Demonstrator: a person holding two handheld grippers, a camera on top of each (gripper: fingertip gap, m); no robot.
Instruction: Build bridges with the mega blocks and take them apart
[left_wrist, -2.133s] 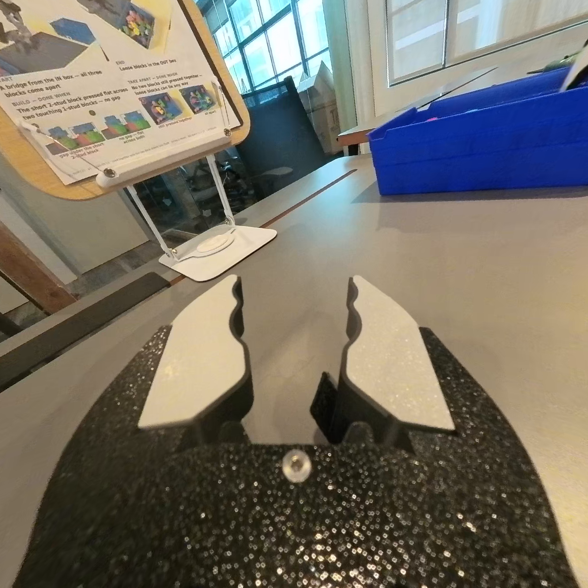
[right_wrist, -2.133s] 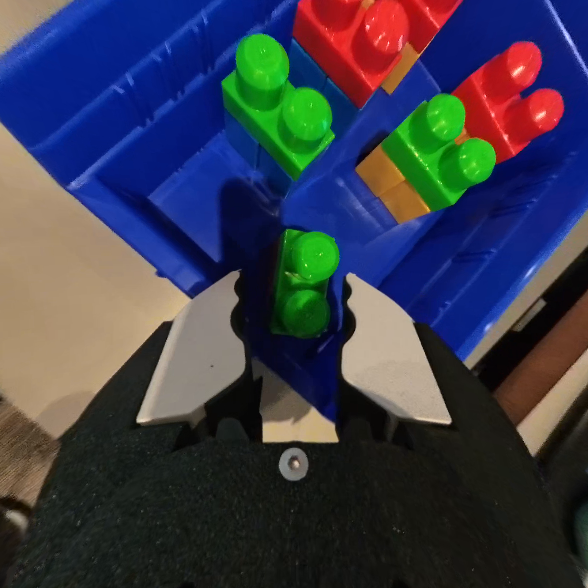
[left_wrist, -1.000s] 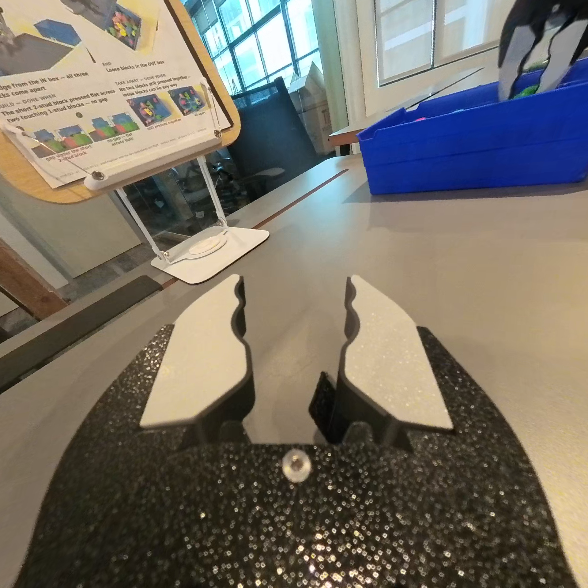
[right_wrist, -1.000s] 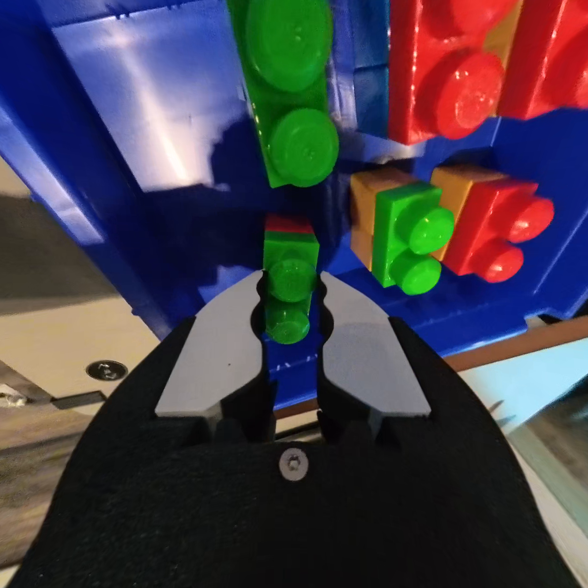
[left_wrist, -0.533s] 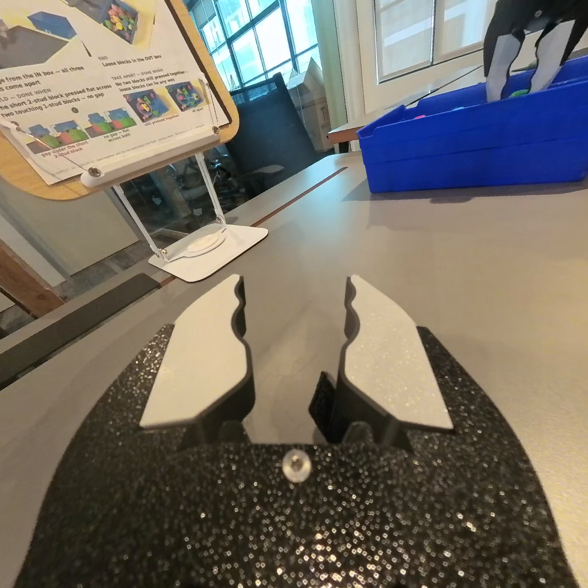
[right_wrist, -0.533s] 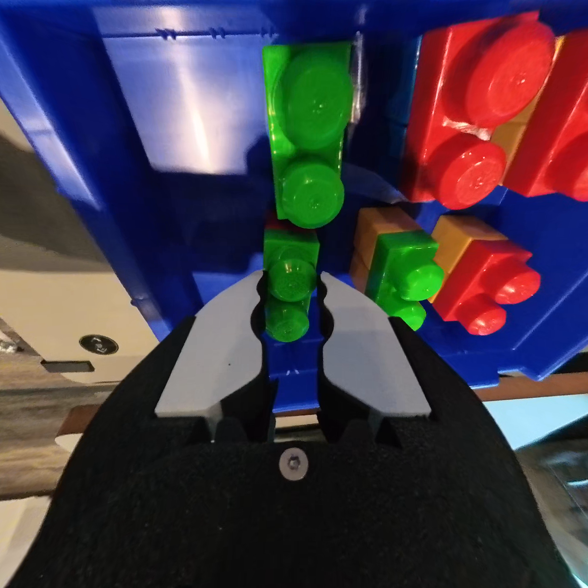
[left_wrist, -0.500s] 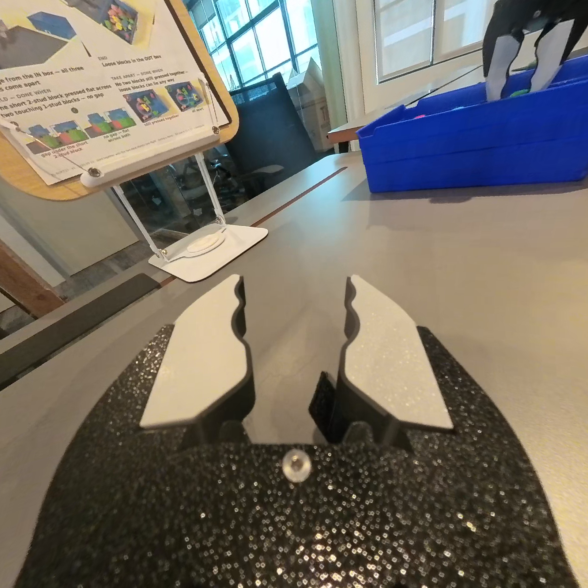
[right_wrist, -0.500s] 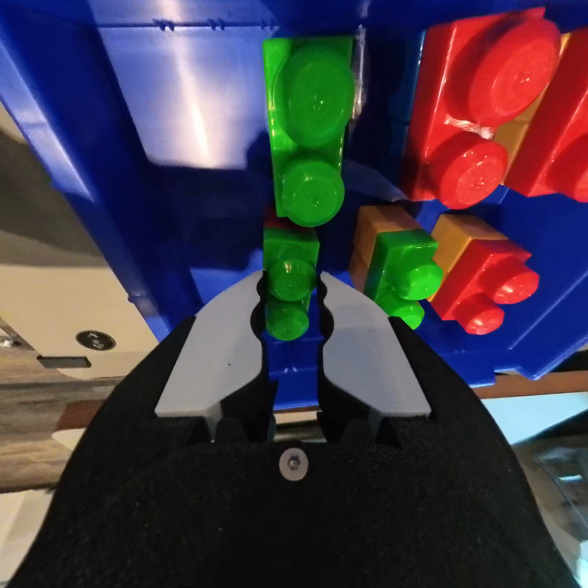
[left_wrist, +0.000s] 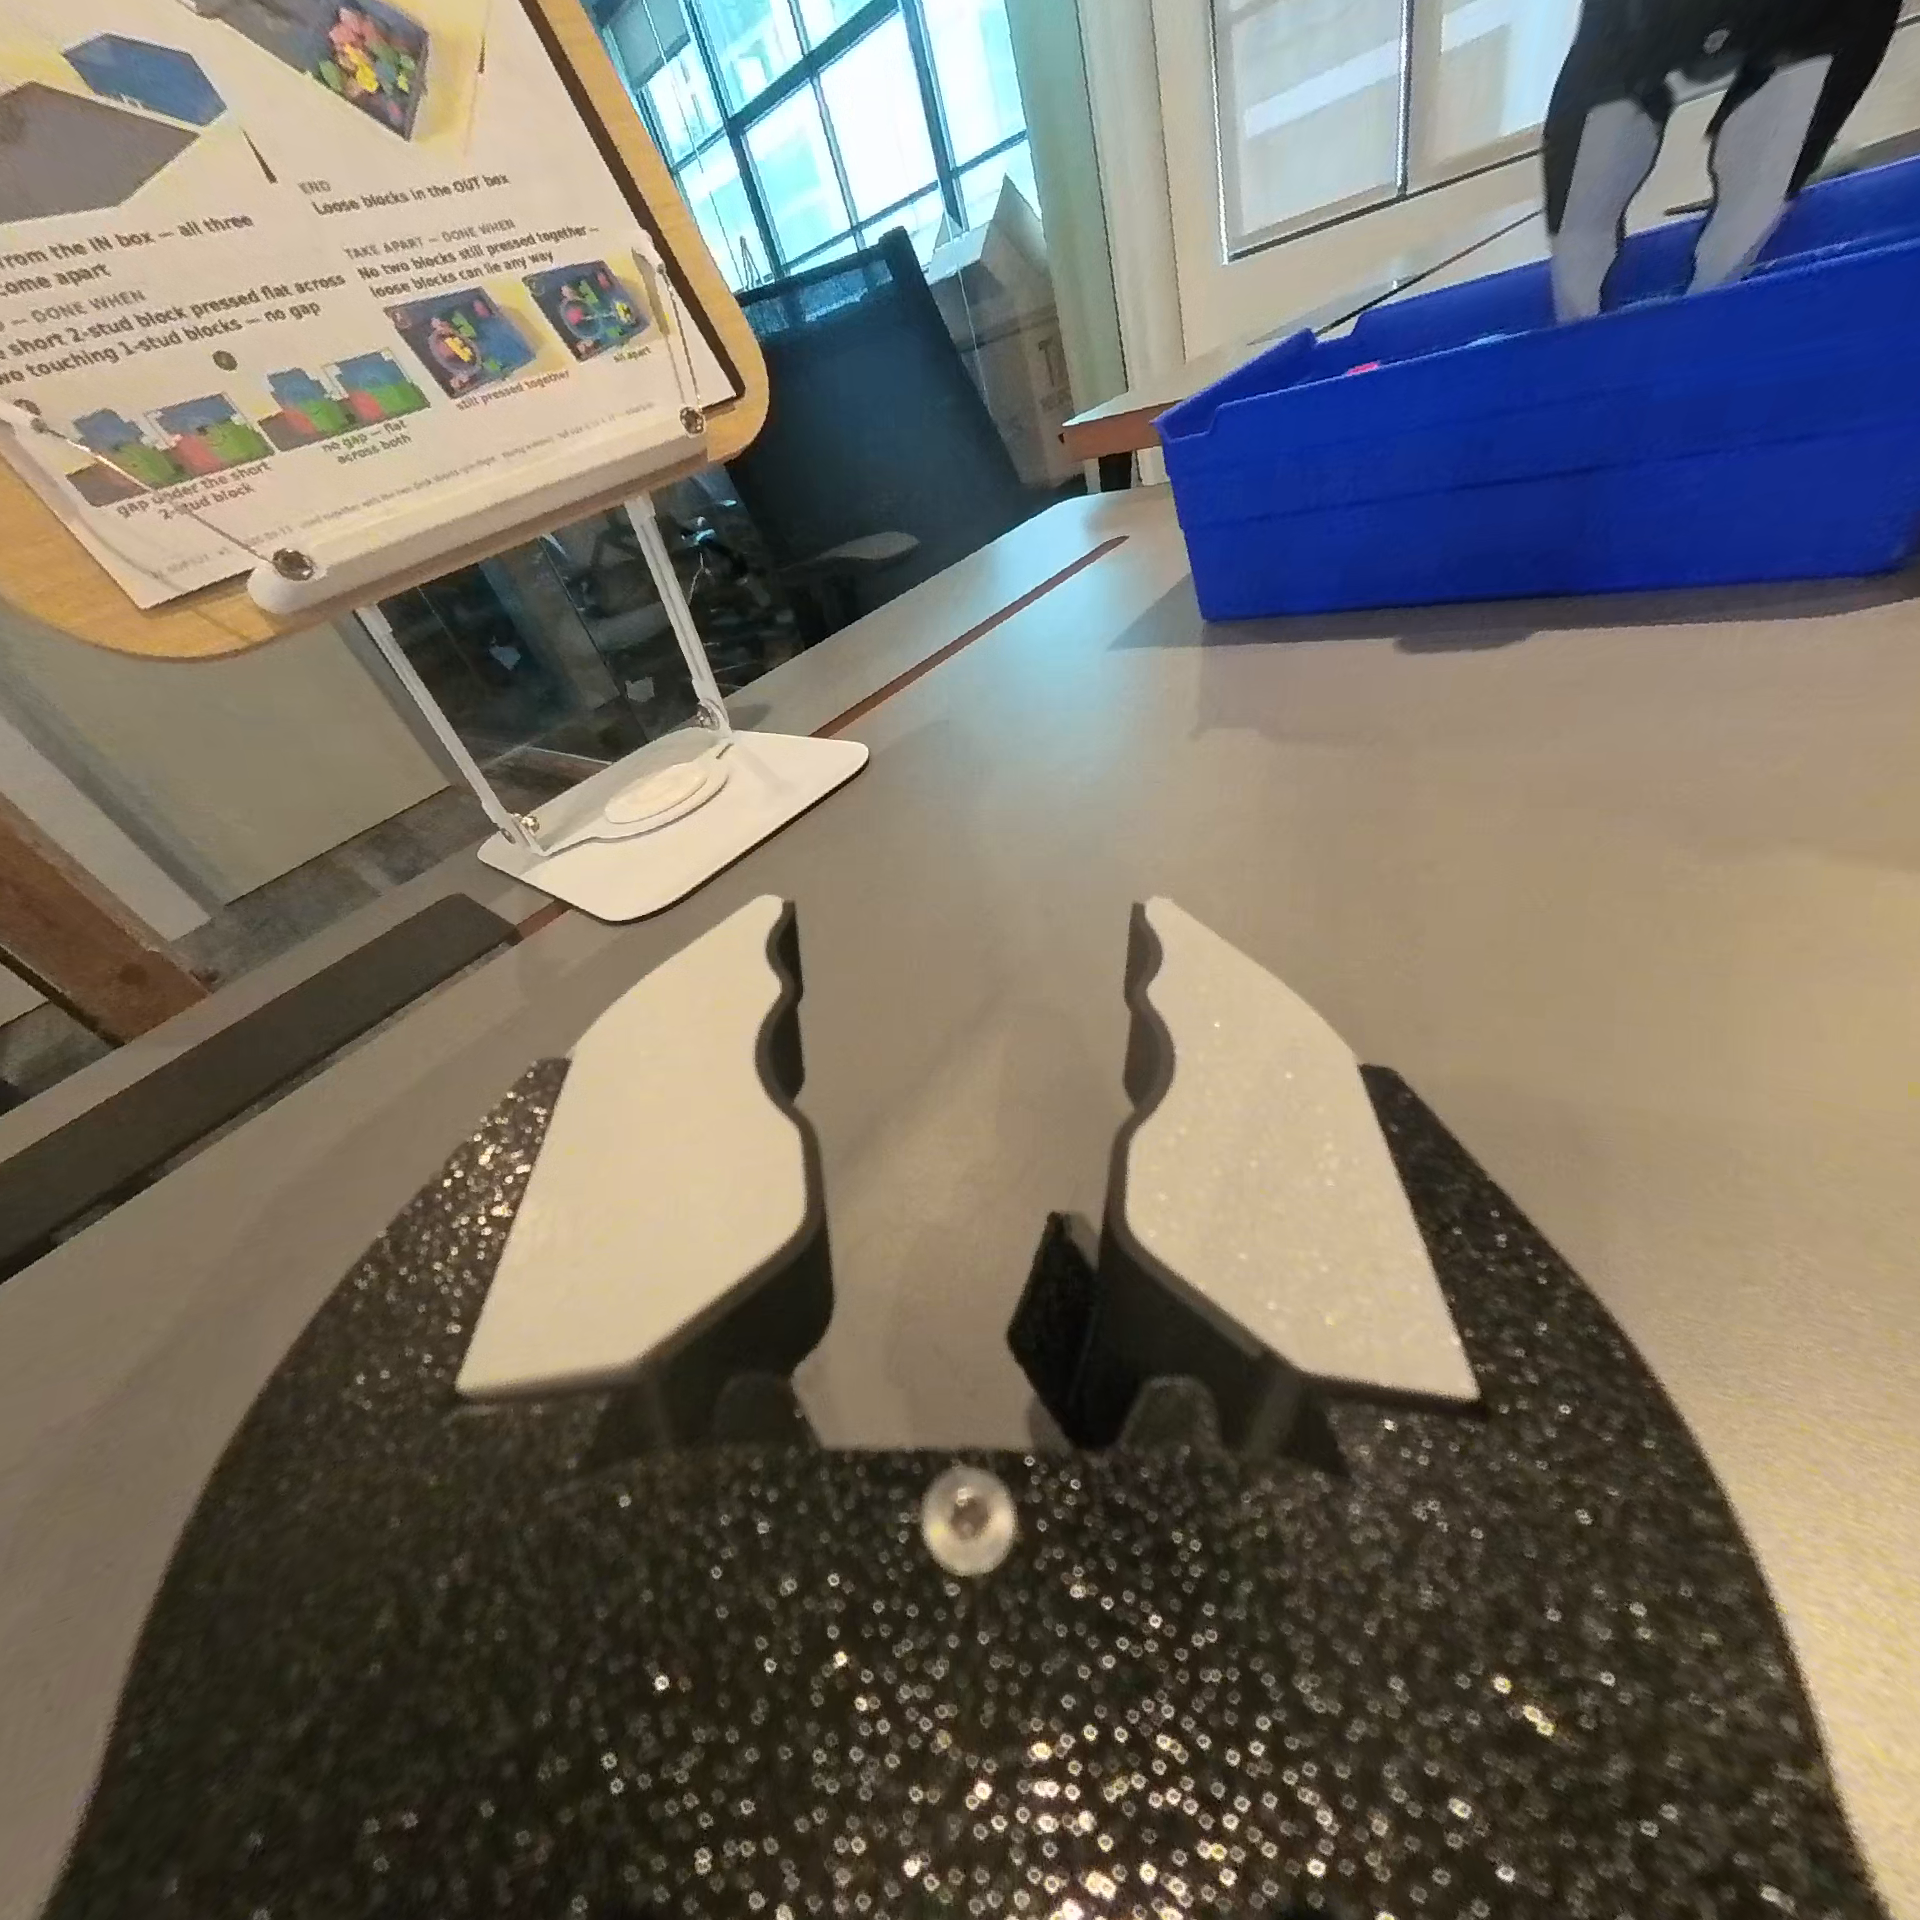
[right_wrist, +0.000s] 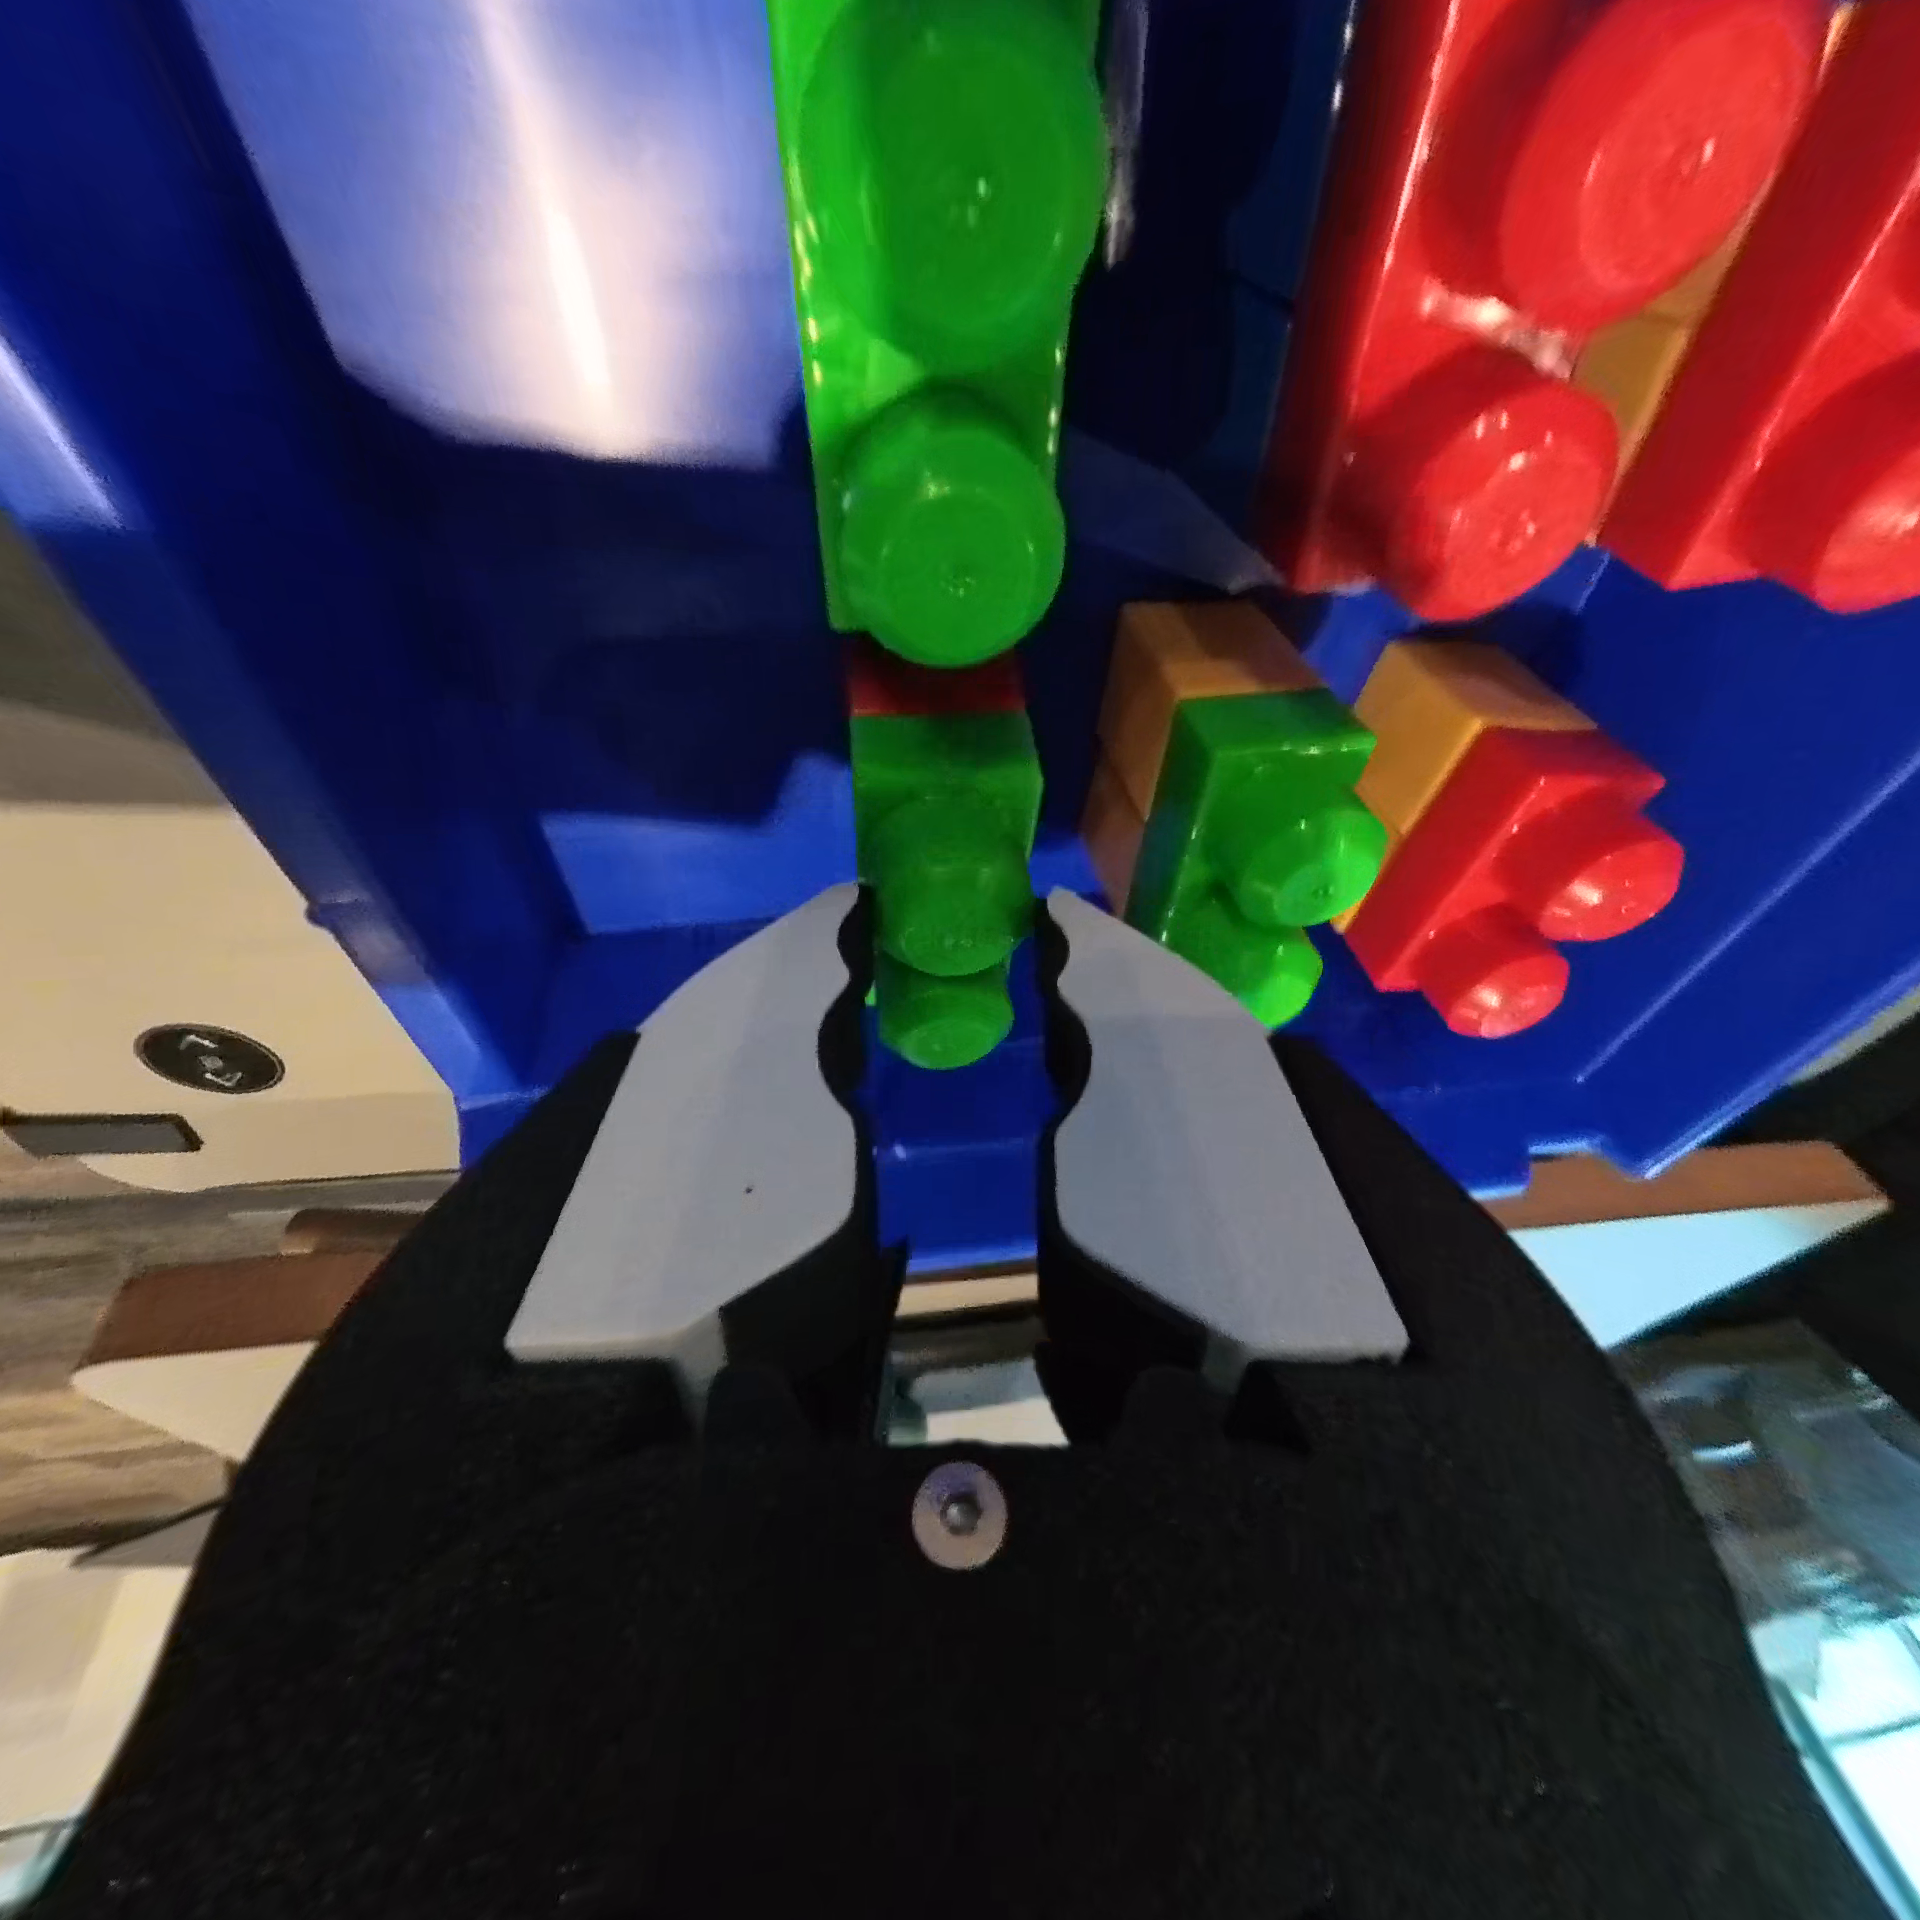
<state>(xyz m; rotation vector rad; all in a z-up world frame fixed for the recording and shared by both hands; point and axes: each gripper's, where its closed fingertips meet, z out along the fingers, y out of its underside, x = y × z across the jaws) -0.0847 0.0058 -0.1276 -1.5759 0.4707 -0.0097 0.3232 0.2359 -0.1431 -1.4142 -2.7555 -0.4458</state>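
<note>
My right gripper (right_wrist: 951, 904) is shut on a green two-stud block (right_wrist: 951, 831) with a red block under it, inside the blue bin (right_wrist: 416, 312). Beside it lie a green block on orange ones (right_wrist: 1247, 831) and a red block on orange (right_wrist: 1507, 831). A larger-looking green block (right_wrist: 935, 312) and red blocks (right_wrist: 1507, 416) sit farther in. My left gripper (left_wrist: 961, 925) is open and empty, low over the grey table (left_wrist: 1351, 831). In the left wrist view the right gripper (left_wrist: 1647, 286) reaches down into the blue bin (left_wrist: 1558, 499) at the far right.
An instruction board (left_wrist: 312, 312) on a white stand (left_wrist: 675, 821) stands at the table's left edge. A dark chair (left_wrist: 873, 416) and windows are behind it. One gripper's finger ends stand about 45 centimetres off the other's.
My right gripper, still holding the green block, has shifted left over the bin; the other blocks look closer. My left gripper stays open and has barely moved.
</note>
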